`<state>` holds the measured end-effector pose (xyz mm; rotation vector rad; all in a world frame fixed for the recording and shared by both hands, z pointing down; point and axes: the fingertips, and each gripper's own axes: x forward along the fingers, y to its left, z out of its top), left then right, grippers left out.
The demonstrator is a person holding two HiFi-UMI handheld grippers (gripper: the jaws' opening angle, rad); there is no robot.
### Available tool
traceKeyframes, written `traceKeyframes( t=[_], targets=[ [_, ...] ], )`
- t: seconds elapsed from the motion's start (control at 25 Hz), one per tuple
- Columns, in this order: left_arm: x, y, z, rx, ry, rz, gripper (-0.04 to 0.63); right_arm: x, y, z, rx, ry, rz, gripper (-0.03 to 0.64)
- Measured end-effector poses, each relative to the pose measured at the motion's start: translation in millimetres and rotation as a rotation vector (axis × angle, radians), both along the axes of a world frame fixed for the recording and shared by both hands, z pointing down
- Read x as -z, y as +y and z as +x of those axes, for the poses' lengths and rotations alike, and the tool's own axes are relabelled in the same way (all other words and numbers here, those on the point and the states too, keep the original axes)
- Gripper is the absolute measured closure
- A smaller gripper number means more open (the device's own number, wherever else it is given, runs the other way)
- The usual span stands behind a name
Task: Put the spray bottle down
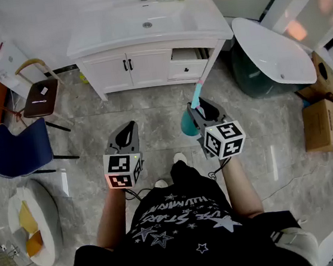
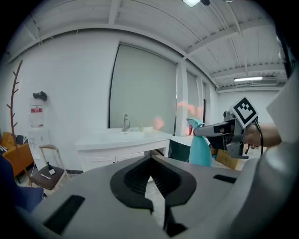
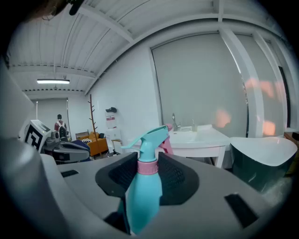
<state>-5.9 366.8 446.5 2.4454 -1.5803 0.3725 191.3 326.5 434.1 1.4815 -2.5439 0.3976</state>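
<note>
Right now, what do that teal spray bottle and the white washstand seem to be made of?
Teal spray bottle with pink collar: likely smooth matte plastic, evenly coloured, moulded trigger. White washstand: smooth basin top, perhaps ceramic, over painted panel doors with dark knobs, probably wood or board.

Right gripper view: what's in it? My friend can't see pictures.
A teal spray bottle with a pink collar stands upright, clamped in the jaws of the right gripper. Behind are a white sink cabinet and a bathtub; the left gripper is at left.
</note>
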Motion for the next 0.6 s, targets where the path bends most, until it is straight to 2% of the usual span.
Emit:
traceKeyframes(
  t=[0.12, 0.32, 0.6],
  targets=[
    [4.9, 2.2, 3.6, 0.004, -0.031, 0.002, 0.580, 6.2, 2.9, 3.5, 0.001, 0.004, 0.004, 0.468],
    [-3.3, 18.0, 5.0, -0.006, -0.044, -0.021, 0.580, 4.9, 14.1, 3.9, -0.007, 0.006, -0.001, 0.469],
    [-28.3, 43.4, -22.1, 0.018, -0.053, -0.083, 0.581, -12.2, 36.2, -10.1, -0.014, 0.009, -0.033, 0.469]
  ],
)
